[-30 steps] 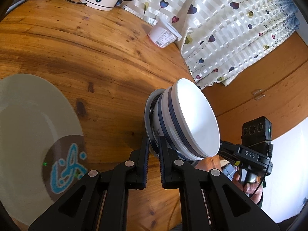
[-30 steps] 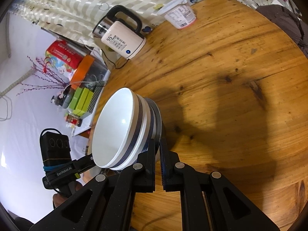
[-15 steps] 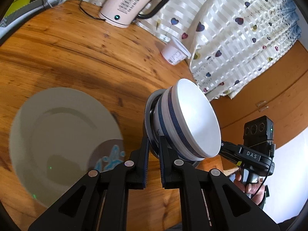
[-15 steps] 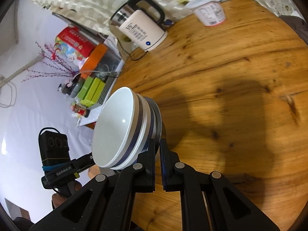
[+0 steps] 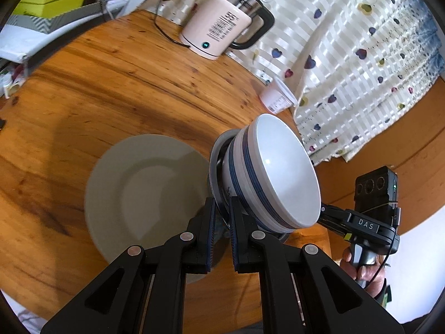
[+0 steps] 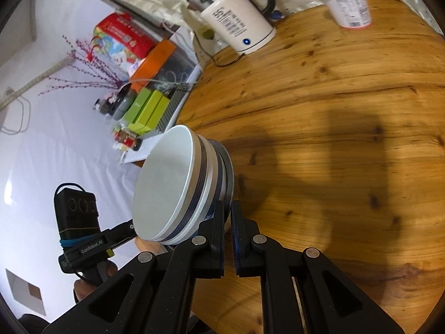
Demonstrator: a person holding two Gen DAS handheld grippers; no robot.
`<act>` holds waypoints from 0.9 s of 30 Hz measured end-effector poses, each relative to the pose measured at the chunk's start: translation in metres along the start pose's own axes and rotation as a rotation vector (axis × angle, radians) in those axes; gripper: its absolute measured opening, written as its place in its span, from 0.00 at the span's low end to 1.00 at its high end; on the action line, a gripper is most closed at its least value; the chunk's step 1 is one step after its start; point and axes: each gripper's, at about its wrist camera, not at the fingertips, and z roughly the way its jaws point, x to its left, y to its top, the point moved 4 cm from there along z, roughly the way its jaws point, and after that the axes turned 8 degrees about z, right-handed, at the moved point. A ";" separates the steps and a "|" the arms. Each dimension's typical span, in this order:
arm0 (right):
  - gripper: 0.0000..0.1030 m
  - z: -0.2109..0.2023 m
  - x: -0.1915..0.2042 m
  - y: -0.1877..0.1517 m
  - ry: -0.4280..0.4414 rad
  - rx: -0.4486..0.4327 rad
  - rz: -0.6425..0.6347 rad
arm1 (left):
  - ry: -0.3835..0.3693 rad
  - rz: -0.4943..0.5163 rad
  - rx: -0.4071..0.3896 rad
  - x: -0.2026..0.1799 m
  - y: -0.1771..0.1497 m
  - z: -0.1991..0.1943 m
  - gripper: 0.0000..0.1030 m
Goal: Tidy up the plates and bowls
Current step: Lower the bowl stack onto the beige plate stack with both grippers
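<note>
White bowls point(image 5: 281, 175), stacked on a grey plate point(image 5: 215, 164), carried tilted: left gripper point(image 5: 221, 217) & right gripper point(image 6: 227, 220) both clamped on plate rim. Another plate point(image 5: 144, 192) lies on tabletop point(image 5: 105, 83).

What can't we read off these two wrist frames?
- Left wrist: plate near edge hidden behind left hand-held gripper; any pattern there unseen.
- Both views: number of bowls in the stack unclear; only rims show.
- Right wrist: plate out of frame.
</note>
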 end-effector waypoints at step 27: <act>0.07 0.061 0.038 -0.015 0.004 0.114 -0.060 | 0.078 -0.089 -0.029 0.053 -0.017 -0.035 0.08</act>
